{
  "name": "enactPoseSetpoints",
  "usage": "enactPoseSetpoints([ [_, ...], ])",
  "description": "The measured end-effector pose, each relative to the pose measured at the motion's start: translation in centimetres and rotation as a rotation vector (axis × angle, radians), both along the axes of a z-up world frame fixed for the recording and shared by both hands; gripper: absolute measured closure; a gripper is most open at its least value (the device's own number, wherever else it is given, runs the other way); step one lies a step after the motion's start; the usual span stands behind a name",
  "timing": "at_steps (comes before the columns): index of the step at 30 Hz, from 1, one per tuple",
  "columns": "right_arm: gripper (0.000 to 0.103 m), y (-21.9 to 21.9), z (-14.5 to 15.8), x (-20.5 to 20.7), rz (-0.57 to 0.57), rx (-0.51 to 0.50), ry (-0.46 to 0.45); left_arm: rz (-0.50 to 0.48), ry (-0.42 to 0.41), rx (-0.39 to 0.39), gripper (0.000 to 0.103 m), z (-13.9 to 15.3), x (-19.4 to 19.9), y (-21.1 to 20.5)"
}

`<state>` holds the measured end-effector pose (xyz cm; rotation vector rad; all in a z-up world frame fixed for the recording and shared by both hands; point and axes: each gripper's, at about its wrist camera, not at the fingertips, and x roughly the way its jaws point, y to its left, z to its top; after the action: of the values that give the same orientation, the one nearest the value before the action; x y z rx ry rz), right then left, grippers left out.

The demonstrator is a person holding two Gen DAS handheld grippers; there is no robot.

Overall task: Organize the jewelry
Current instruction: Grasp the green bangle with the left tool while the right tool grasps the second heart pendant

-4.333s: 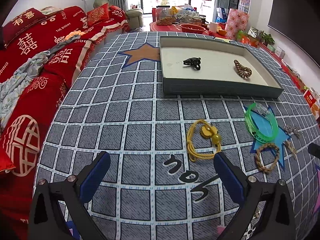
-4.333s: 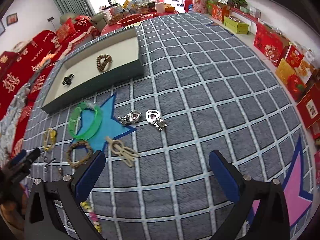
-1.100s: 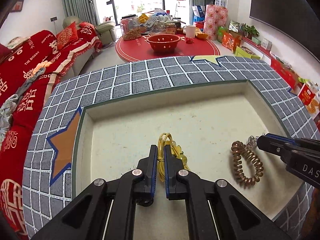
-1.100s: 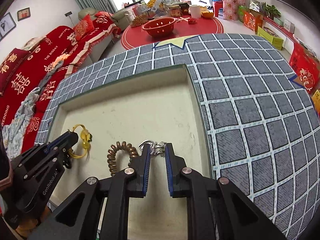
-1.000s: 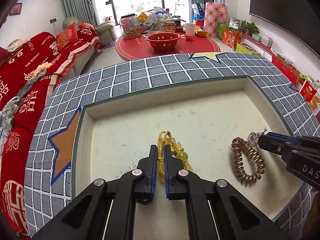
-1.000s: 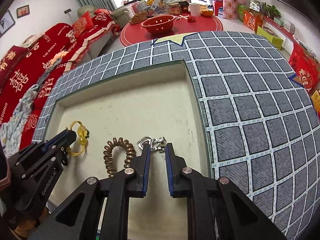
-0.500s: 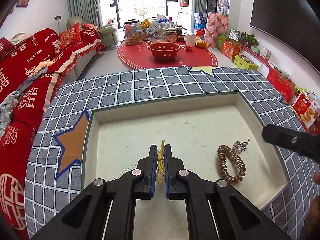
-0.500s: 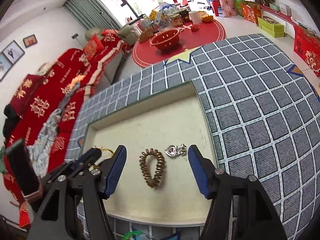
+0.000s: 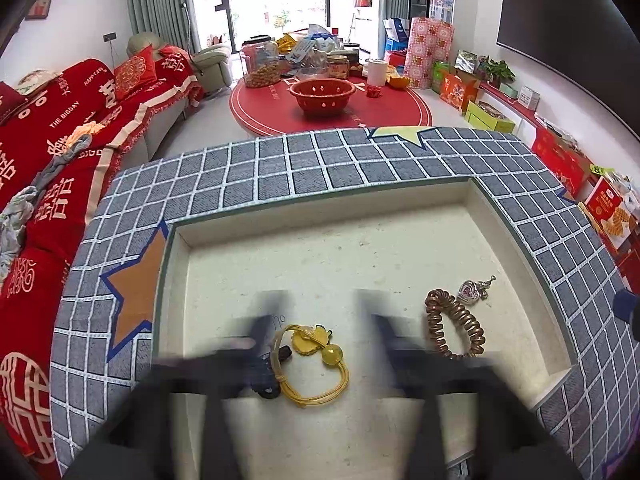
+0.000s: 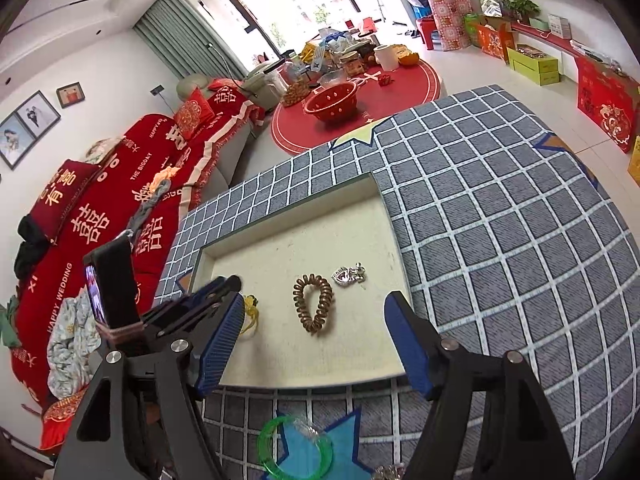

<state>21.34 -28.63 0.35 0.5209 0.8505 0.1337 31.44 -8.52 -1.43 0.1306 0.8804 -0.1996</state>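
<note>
A shallow tray with a cream floor lies on the checked table. In it lie a yellow cord bracelet, a black hair clip partly hidden, a bronze spiral hair tie and a silver heart pendant. My left gripper is open above the yellow bracelet, its fingers motion-blurred. My right gripper is open and empty above the tray's near edge, with the spiral tie and pendant beyond it. The left gripper also shows there, over the tray's left side.
A green bangle lies on a blue star in front of the tray. Silver pieces show at the bottom edge. A red sofa runs along the left and a red round table stands beyond.
My left gripper opened and let the yellow bracelet drop into the tray. My right gripper, open since half a second ago after releasing the pendant, has pulled back toward the tray's near edge.
</note>
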Motion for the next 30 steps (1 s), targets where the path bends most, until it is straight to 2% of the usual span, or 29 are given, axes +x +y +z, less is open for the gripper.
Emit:
enactPoseSetpoints([
  [2,0.020,-0.3,0.3,-0.7,-0.008,0.007,-0.007,0.025,-0.085,0.010,0.000,1.0,-0.7,0.1],
  [5,0.019,-0.9,0.7,-1.8,-0.024,0.011,-0.016,0.004,-0.109,0.018,0.000,2.0,-1.4,0.1],
  [8,0.000,-1.2,1.4,-3.1,-0.039,-0.004,-0.038,0.001,-0.157,0.028,0.000,3.0,-3.0,0.8],
  [10,0.000,-1.2,2.2,-4.4,-0.053,-0.031,-0.079,-0.010,-0.164,0.015,0.000,3.4,-4.4,1.6],
  [14,0.000,-1.4,3.3,-6.5,-0.079,-0.037,-0.140,-0.031,-0.143,0.004,0.000,3.2,-7.6,3.4],
  [16,0.000,-1.8,3.5,-7.5,-0.087,-0.012,-0.156,-0.052,-0.113,-0.032,0.000,2.9,-9.6,4.3],
  [23,0.000,-0.7,3.3,-10.0,-0.041,-0.077,-0.083,-0.067,-0.044,-0.076,0.000,0.7,-15.0,5.5],
  [30,0.000,0.4,0.0,-12.4,-0.021,-0.170,0.022,-0.075,0.030,-0.085,0.000,-1.4,-16.4,4.3],
])
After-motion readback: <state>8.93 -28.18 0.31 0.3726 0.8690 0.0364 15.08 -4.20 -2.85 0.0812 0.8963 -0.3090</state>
